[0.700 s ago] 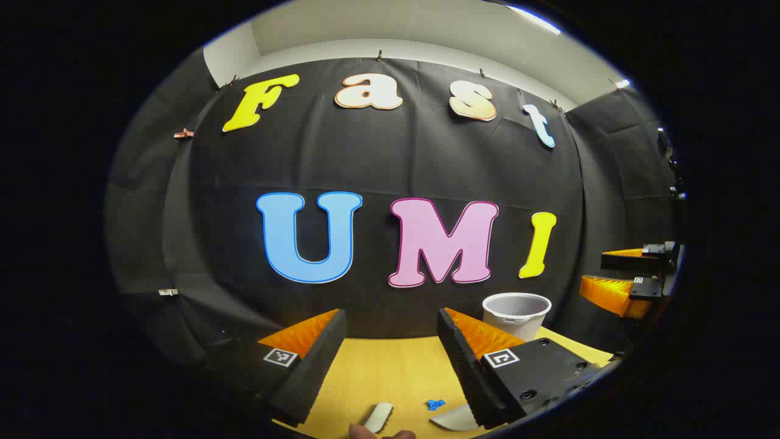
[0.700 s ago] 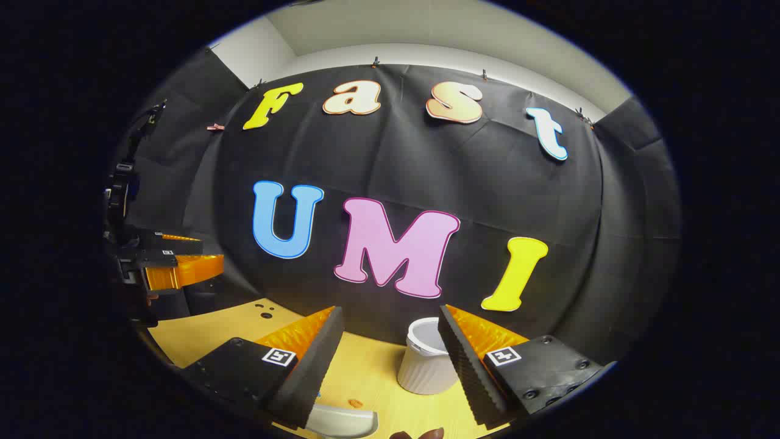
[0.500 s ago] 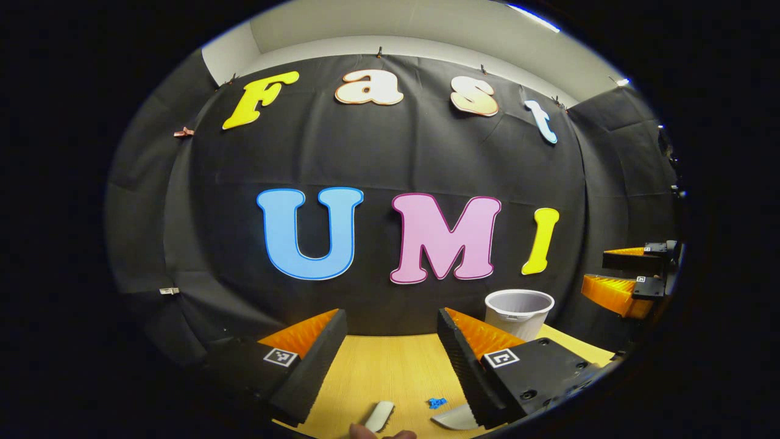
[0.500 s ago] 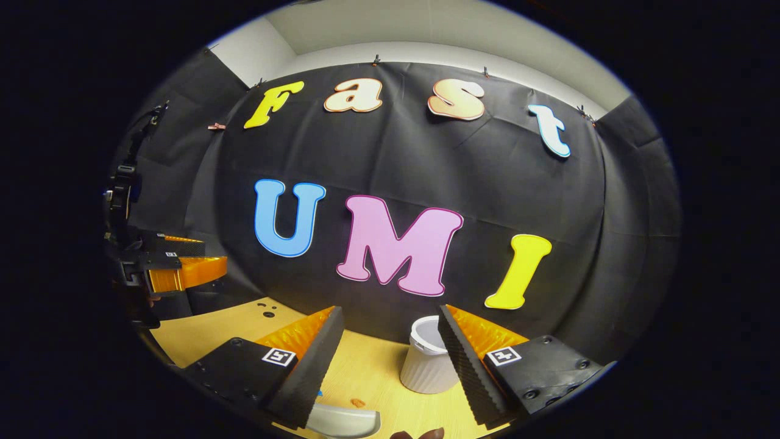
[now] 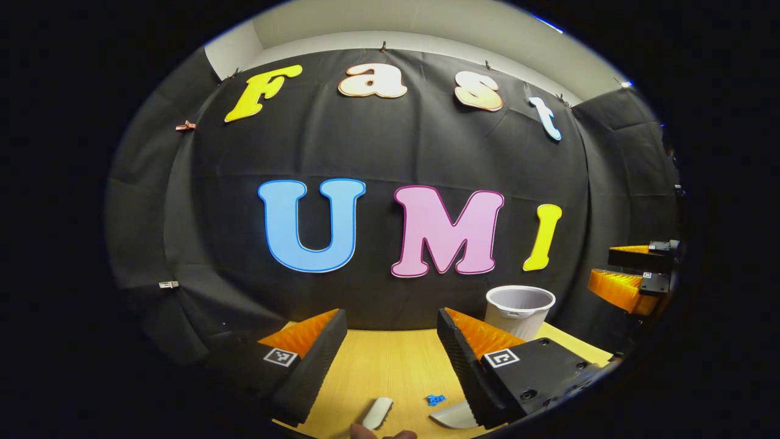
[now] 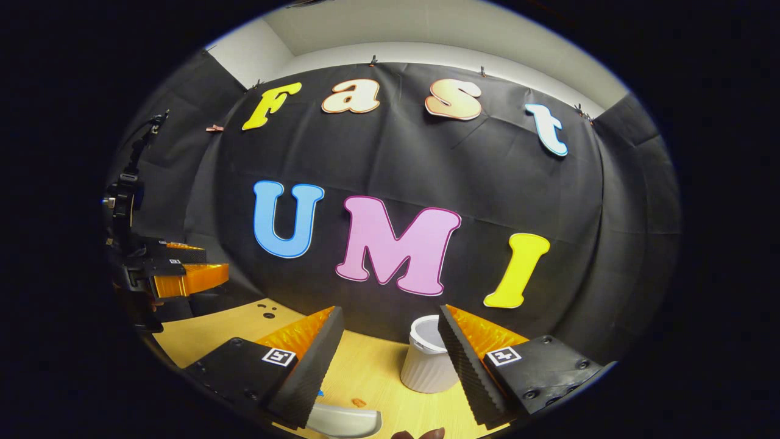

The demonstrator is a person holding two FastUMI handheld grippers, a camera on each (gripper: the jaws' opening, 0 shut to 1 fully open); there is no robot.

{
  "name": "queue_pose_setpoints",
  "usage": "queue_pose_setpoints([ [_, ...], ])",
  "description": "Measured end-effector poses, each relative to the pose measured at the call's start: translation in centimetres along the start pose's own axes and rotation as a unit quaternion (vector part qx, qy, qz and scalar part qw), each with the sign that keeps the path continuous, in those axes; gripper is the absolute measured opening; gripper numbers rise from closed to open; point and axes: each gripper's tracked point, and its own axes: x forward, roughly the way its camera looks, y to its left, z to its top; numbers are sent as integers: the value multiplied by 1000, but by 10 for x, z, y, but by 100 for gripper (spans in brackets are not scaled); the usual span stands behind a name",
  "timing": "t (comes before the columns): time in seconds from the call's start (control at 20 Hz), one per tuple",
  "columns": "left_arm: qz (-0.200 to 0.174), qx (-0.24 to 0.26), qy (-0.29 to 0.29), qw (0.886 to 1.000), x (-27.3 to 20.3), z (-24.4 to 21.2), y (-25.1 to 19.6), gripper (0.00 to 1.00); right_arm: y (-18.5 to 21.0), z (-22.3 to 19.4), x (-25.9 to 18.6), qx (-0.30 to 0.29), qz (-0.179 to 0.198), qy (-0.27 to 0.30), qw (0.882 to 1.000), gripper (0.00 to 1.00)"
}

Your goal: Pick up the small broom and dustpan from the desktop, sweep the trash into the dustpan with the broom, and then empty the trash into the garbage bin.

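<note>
Small white broom handle [image 5: 378, 413] and pale dustpan edge [image 5: 454, 417] lie on yellow wooden worktop [image 5: 390, 372], blue scrap [image 5: 434, 400] between them. White ribbed bin [image 5: 520, 310] far right. Left gripper [image 5: 390, 341], right gripper [image 6: 390, 341]: fingers spread, empty. View tilted slightly since earlier frame; nothing grasped, pickup not begun.

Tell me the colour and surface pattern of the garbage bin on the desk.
The garbage bin is white with vertical ribbing, best seen in the right gripper view.
</note>
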Motion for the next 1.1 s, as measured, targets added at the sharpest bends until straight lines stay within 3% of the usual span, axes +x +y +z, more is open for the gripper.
queue_pose_setpoints([
  [0.2, 5, 3, 4, 1000, -2, -4, 6, 95, 8, -21, -3, 9, 14, 39, 999, 97],
  [0.4, 12, 14, 19, 1000, -8, -19, 19, 95, 31, -87, -35, 18, 46, 158, 986, 98],
  [0.6, 12, 19, 46, 999, -14, -44, 34, 95, 59, -165, -72, 40, 68, 277, 958, 97],
  [0.8, 6, 20, 73, 997, -22, -67, 43, 95, 77, -254, -107, 40, 73, 390, 917, 96],
  [1.1, 18, 26, 86, 996, -45, -76, 57, 95, 79, -364, -114, 32, 68, 493, 867, 95],
])
